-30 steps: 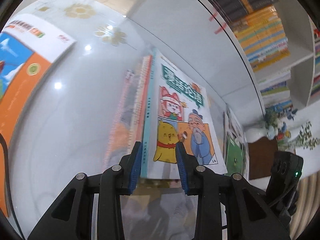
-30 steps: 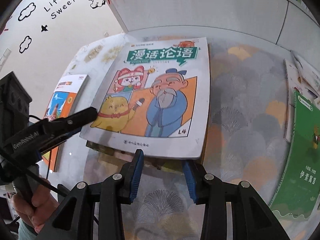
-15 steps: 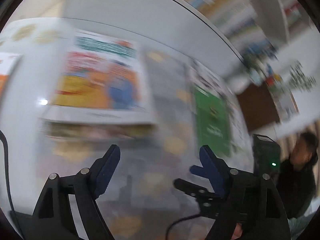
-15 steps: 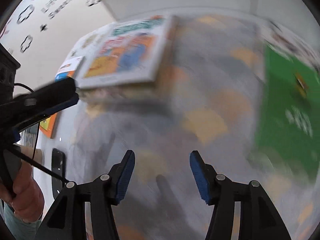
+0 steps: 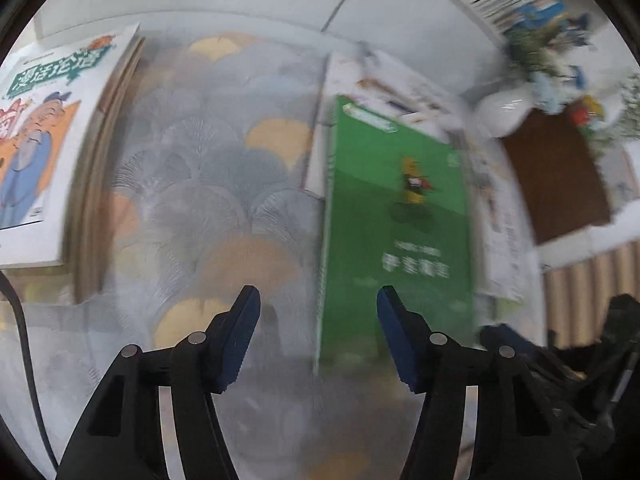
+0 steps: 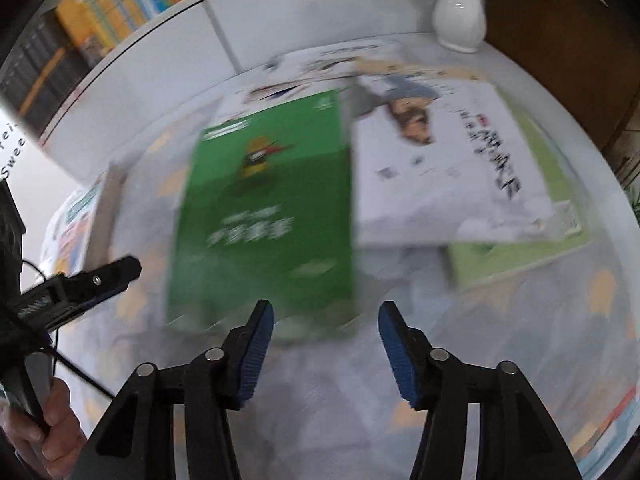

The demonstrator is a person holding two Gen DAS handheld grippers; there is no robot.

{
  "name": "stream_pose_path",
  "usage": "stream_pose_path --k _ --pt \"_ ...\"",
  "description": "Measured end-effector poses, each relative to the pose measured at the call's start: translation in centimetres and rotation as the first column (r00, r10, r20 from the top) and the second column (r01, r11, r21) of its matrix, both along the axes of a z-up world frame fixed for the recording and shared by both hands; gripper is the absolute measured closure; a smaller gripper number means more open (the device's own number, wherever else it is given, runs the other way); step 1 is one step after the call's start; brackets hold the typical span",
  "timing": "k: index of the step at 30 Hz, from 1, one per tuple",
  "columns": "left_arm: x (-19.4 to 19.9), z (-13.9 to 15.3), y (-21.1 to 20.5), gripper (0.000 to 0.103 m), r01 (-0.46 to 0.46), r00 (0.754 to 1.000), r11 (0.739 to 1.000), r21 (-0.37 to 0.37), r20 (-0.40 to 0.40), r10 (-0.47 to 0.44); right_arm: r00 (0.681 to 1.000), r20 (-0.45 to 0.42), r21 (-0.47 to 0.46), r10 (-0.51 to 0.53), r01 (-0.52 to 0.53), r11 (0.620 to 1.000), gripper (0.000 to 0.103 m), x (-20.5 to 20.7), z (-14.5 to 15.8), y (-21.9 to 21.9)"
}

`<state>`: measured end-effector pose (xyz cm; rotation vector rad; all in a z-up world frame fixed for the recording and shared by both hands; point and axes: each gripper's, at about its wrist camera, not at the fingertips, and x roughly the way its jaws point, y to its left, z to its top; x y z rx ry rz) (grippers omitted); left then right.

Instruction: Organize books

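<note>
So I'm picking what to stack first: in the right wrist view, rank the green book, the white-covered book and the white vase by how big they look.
1. Green book and white-covered book: about alike; blur and the green book's nearness to the camera leave the order unsure.
2. White vase: clearly smallest, though farthest back.

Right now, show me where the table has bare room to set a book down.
Bare patterned cloth lies between the cartoon-cover stack and the green book. Beyond the green book it is crowded with overlapping white books.
</note>
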<state>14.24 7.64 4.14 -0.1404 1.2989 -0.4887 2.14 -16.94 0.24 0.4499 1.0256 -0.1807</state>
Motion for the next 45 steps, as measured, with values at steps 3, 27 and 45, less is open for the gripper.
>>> stream_pose_path --k 3,27,45 --pt "-0.5 -0.5 -1.2 0.045 -0.025 0.999 0.999 0.033 0.027 0.024 1.000 -0.018 0.040 0.006 -0.006 0.999 0.052 1.2 -1.3 -1.9" --pt "-16.4 -0.9 2.4 0.060 -0.125 0.985 0.991 -0.049 -0.127 0.118 0.931 -0.016 0.165 0.365 -0.358 0.919 0.062 -8.5 -3.1 -1.1" --pt "-15.3 -1.4 1.6 0.084 -0.232 0.958 0.933 -0.274 -0.230 0.170 0.941 0.030 0.368 0.337 -0.324 0.872 0.070 -7.5 -5.1 -4.7"
